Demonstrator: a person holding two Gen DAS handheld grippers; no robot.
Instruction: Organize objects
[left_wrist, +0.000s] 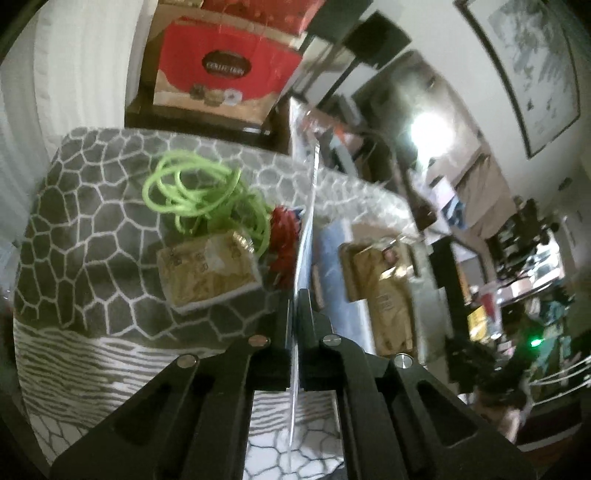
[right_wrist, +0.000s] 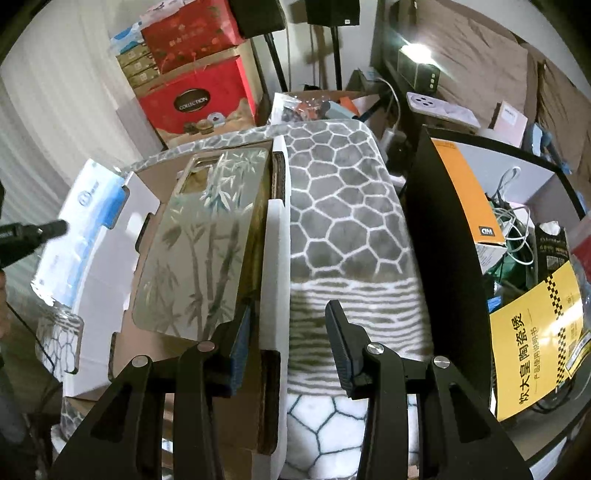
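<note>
My left gripper is shut on the edge of a thin clear plastic sleeve, seen edge-on and standing up from the jaws. Left of it on the grey patterned blanket lie a coil of green cord, a beige box and a red item. In the right wrist view my right gripper stands open astride the white side wall of an open cardboard box. Its pads do not touch the wall. A bamboo-print phone case lies in the box. The sleeve and a left fingertip show at the left.
Red gift boxes are stacked behind the blanket. A black shelf unit on the right holds an orange box, cables and a yellow packet. A bare stretch of blanket lies right of the box.
</note>
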